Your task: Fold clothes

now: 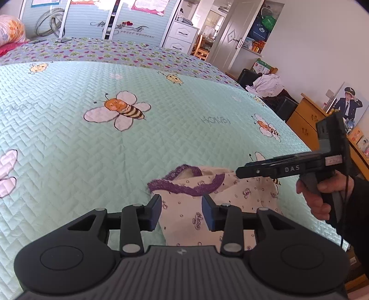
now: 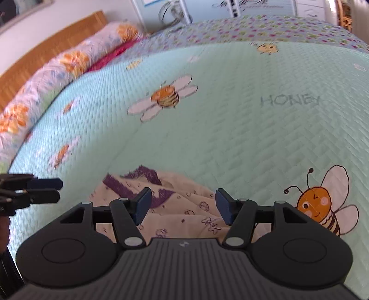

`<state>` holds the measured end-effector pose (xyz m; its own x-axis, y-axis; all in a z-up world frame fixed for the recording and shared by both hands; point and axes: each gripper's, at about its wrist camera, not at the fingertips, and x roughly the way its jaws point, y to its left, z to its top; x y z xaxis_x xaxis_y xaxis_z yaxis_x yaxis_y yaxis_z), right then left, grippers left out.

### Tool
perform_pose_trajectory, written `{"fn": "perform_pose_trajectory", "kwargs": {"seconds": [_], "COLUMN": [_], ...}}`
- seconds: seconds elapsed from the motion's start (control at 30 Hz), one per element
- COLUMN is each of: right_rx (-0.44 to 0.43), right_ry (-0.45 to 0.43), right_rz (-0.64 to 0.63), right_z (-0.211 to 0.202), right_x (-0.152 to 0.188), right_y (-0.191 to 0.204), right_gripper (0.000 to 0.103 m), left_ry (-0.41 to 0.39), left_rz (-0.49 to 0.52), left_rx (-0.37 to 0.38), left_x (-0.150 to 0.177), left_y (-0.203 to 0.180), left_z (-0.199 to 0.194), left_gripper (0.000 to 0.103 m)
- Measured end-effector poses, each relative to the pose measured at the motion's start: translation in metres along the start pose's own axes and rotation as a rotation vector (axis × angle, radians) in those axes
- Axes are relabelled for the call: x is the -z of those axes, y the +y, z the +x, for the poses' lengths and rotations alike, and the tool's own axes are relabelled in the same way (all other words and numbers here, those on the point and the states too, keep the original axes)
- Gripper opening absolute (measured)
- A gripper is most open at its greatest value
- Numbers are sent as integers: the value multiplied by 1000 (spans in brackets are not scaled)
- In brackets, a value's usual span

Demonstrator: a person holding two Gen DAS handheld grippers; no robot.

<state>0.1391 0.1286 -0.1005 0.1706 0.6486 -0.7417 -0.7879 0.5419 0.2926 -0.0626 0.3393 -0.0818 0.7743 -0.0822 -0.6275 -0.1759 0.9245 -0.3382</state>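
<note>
A small cream garment [image 1: 244, 200] with purple prints and a fuzzy purple trim [image 1: 191, 189] lies crumpled on the mint green bee quilt [image 1: 92, 150], near its front edge. My left gripper [image 1: 181, 213] hovers over the garment's left part with its jaws apart and nothing pressed between the pads. My right gripper [image 1: 239, 172], held in a hand [image 1: 320, 196], reaches in from the right above the garment. In the right wrist view the right gripper [image 2: 183, 206] stands open over the garment [image 2: 196, 214]. The left gripper [image 2: 57, 189] shows at the left edge of that view, jaws slightly apart.
The quilt [image 2: 230, 127] spreads wide beyond the garment. A floral bolster [image 2: 57, 69] and a wooden headboard [image 2: 46, 48] line the left. A wardrobe [image 1: 103, 20] stands at the back. To the right are a clothes pile [image 1: 267, 85] and a wooden dresser [image 1: 306, 120].
</note>
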Motion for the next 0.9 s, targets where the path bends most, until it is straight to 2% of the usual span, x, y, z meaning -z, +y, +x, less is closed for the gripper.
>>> {"fn": "perform_pose_trajectory", "kwargs": {"seconds": [0.1,0.13,0.33,0.4,0.47,0.6,0.73,0.83,0.9], "right_rx": [2,11,104,112,131,163,188,162,188], "right_ry": [57,70,94,102,104,36,-85,5,6], "right_rz": [-61,-90,-342,-376,-406,-456,-371,-327,-311], "right_z": [10,12,20,25,28,16,7,29,34], "right_x": [2,4,21,20,18,14,-10,-9,-4], "right_y": [4,7,33,36,40,47,37,30,27], "right_gripper": [56,51,38,33,5,3,2,4,6], "left_ry": [19,23,44,50,56,59,57,58,56], "left_rz": [-11,-17,-23,-24,-23,-17,-21,-17,-10], "left_rx": [7,9,17,18,19,24,25,26,30], "left_x": [11,14,26,28,30,33,32,31,31], "left_y": [0,0,-1,-2,-2,-3,-3,-4,-5], "left_z": [5,6,6,7,8,8,10,10,8], "left_gripper": [42,42,44,44,44,44,44,44,44]}}
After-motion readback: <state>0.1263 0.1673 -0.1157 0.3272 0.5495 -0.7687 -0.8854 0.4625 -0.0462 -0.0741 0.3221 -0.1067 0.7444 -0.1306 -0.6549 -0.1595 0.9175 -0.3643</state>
